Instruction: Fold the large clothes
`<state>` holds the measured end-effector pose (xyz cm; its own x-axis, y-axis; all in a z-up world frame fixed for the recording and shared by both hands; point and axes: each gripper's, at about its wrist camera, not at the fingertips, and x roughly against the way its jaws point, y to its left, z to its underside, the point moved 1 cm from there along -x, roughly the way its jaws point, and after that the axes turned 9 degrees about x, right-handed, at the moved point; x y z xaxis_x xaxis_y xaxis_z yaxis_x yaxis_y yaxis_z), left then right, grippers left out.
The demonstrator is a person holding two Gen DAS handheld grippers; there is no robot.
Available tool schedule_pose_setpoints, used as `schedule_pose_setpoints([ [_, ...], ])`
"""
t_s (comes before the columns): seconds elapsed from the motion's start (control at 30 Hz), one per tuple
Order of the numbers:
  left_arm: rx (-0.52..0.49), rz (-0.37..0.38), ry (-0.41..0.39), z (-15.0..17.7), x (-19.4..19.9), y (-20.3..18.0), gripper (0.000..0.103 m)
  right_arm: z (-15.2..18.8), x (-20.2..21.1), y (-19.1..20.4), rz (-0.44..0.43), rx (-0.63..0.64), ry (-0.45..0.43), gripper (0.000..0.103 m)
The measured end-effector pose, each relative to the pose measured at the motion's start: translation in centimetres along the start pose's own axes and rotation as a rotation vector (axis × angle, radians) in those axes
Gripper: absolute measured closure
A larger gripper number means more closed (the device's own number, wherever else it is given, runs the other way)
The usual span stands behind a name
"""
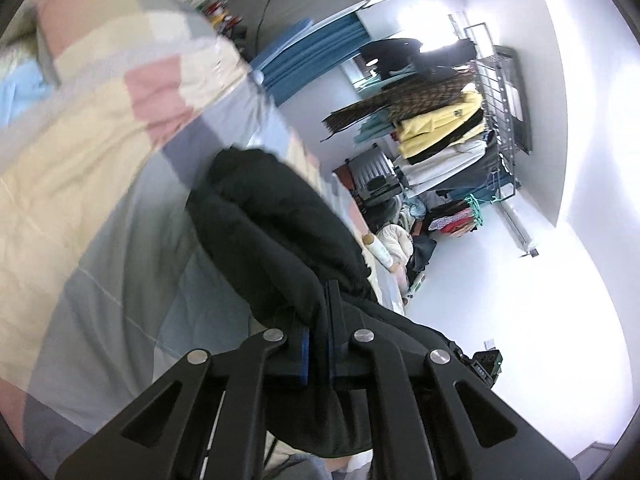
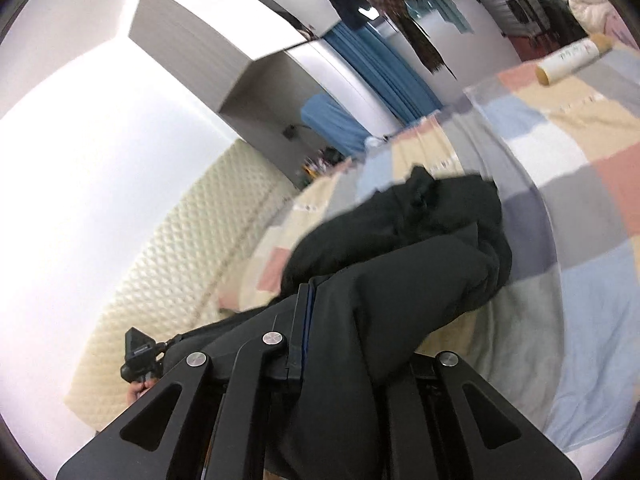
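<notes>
Left tool (image 1: 318, 344): jaws nearly closed, black garment (image 1: 272, 220) pinched between the blue-edged pads. Fabric bunches up from the pads toward 11 o'clock and drapes over the right finger toward 4 o'clock.

Right tool (image 2: 320, 332): left finger (image 2: 300, 328) visible with its blue pad pressed against the black garment (image 2: 400, 256); right finger buried under cloth. Gap looks narrow, clamped on the fabric.

Garment location: lifted at both grip points, the rest trailing down onto the bed. In the right wrist view the bulk lies crumpled at 12 to 1 o'clock from the tool, resting on the patchwork quilt (image 2: 560, 168) (pink, cream, grey, blue squares). In the left wrist view the same quilt (image 1: 100, 140) fills the 9 to 12 o'clock side behind the cloth.

Other items: cardboard tube (image 2: 572, 60) lies on the quilt at 1 o'clock in the right view, well apart from the garment. Clothes rack (image 1: 452, 120) with hung garments sits at 2 o'clock in the left view. Cream quilted headboard (image 2: 168, 272) at 9 o'clock in the right view. Both views motion-blurred.
</notes>
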<state>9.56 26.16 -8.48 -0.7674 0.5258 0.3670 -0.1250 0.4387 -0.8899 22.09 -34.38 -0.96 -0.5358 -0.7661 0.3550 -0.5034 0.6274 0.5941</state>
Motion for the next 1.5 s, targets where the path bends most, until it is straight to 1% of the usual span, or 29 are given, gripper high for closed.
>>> schedule_pose_setpoints([
  [0.1,-0.04,-0.01,-0.006,-0.1,1.7,-1.9,0.098,-0.7,2.2,2.0,-0.012,0.017,-0.016,0.095],
  [0.17,-0.059,-0.013,-0.002,0.1,3.0,-2.9,0.098,-0.5,3.7,3.3,-0.011,0.03,-0.018,0.096],
  [0.27,-0.075,-0.054,0.026,1.0,4.3,-3.8,0.098,0.2,6.1,4.9,-0.005,0.03,-0.002,0.096],
  [0.33,-0.07,-0.091,0.057,1.5,5.0,-4.0,0.098,0.7,7.4,5.9,-0.003,0.033,0.005,0.096],
  [0.43,-0.077,-0.12,0.09,2.5,6.3,-4.4,0.098,2.0,9.5,7.2,0.003,0.03,0.009,0.096],
  [0.57,-0.055,-0.147,0.126,3.9,7.8,-4.4,0.098,3.8,11.8,8.7,0.025,0.002,0.014,0.096],
  [0.67,-0.044,-0.159,0.139,4.2,8.1,-4.6,0.097,3.9,12.6,8.8,0.048,-0.011,-0.002,0.096],
  [0.8,-0.016,-0.17,0.16,3.2,7.1,-4.9,0.097,2.4,11.5,7.5,0.053,-0.049,0.002,0.096],
  [0.93,-0.028,-0.196,0.182,0.9,4.9,-5.5,0.097,-0.1,9.7,5.5,0.061,-0.081,0.017,0.096],
  [1.03,-0.031,-0.228,0.201,-0.9,3.7,-5.8,0.096,-2.3,7.9,3.6,0.089,-0.114,0.03,0.096],
  [1.13,-0.054,-0.299,0.223,-3.0,1.5,-6.9,0.096,-4.2,6.1,2.1,0.121,-0.122,0.039,0.096],
  [1.2,-0.085,-0.341,0.23,-4.0,0.2,-7.8,0.096,-5.3,4.7,0.9,0.14,-0.136,0.047,0.096],
  [1.27,-0.103,-0.374,0.235,-4.9,-1.2,-8.3,0.096,-6.3,3.4,-0.4,0.162,-0.157,0.058,0.096],
  [1.33,-0.111,-0.431,0.256,-5.8,-3.0,-8.4,0.096,-7.0,1.9,-1.7,0.181,-0.17,0.081,0.097],
  [1.4,-0.104,-0.467,0.275,-6.6,-4.5,-8.1,0.096,-7.4,0.2,-3.3,0.21,-0.188,0.114,0.097],
  [1.5,-0.099,-0.552,0.315,-8.1,-7.6,-7.0,0.095,-7.6,-3.0,-6.1,0.253,-0.207,0.183,0.097],
])
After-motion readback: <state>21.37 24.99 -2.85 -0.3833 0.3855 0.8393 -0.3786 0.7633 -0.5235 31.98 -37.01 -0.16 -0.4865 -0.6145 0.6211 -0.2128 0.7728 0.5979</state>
